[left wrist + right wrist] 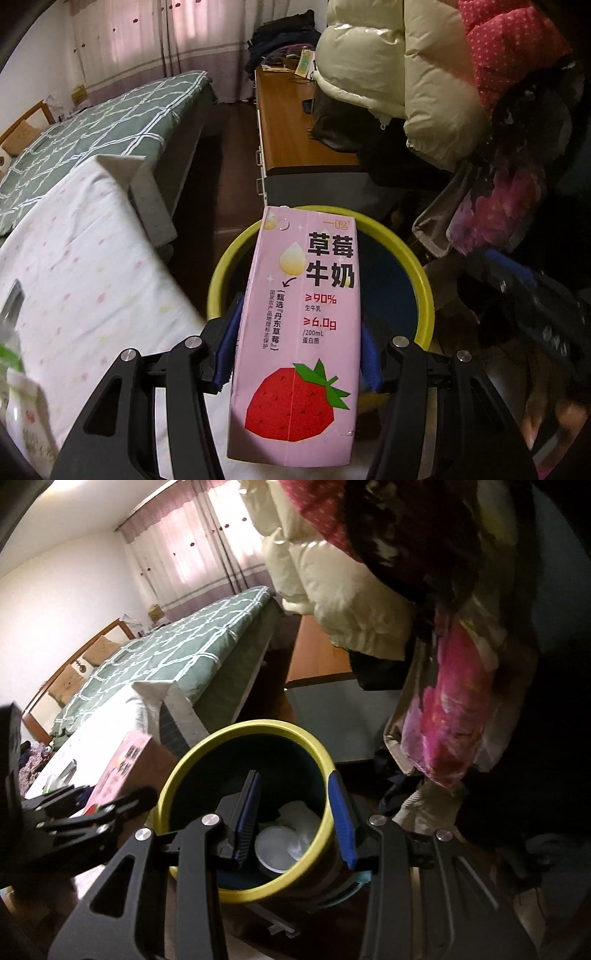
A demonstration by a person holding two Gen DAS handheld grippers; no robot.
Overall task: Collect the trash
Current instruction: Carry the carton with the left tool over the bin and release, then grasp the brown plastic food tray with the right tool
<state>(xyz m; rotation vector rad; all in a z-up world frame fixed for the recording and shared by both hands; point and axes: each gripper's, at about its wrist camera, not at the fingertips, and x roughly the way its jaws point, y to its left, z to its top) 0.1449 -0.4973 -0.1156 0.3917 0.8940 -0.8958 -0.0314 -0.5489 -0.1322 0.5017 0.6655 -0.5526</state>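
Bedroom with a green-quilted bed (92, 122). Left tongs (295, 350) clamp a pink strawberry milk carton (299, 332), long axis pointing away over the yellow-rimmed bin (424, 280). Right tongs (293, 823) grip the bin's rim.

Daylight came through the pink curtains (155, 40) at the far end of the room, glowing almost white in the right wrist view, where the wall beside them was washed out. The foreground sat dim by comparison: the inside of the yellow-rimmed bin (243, 738) was nearly black, and the hanging clothes (443, 686) at the right sank into deep shadow. The cream puffer jacket (388, 66) carried a glossy highlight. Both views bent strongly at the edges, with dark vignetted corners. The pink milk carton (295, 332) was sharp; the white sheet (92, 251) and the right edge looked smeared, probably motion blur.
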